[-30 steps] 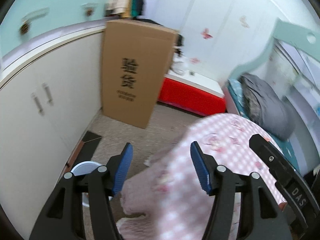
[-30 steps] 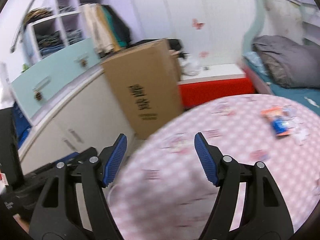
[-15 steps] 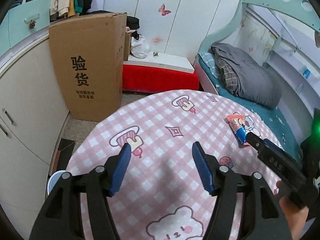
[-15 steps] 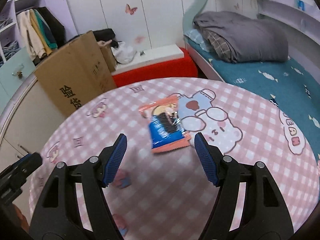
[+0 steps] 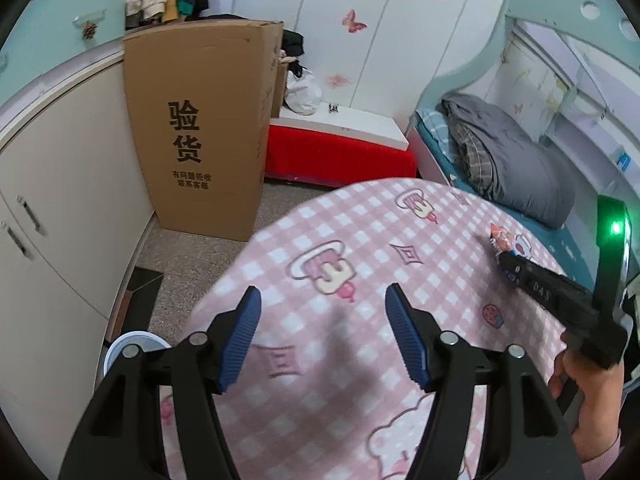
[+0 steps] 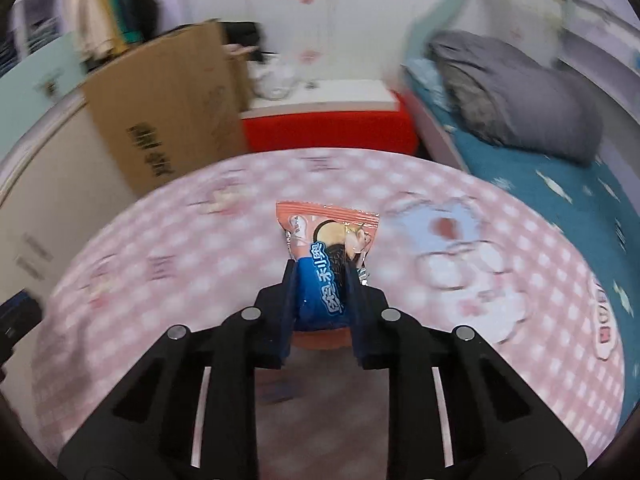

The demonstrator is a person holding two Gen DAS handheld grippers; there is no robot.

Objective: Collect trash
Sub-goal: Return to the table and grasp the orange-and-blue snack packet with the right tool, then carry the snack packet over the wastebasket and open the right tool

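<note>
Your right hand-held gripper (image 6: 320, 280) was closing on the snack wrapper (image 6: 326, 254) lying mid-table (image 6: 160, 280); the slick film could squirt out far-side. Your left hand-held gripper (image 5: 322, 338) gaped empty over the near-left cloth.

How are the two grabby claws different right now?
The left gripper stands wide apart with nothing between its fingers, while the right gripper is closing, its jaws pinching the snack wrapper. The left hangs over bare pink tablecloth; the right sits on the wrapper. Both have blue pads and black arms.
</note>
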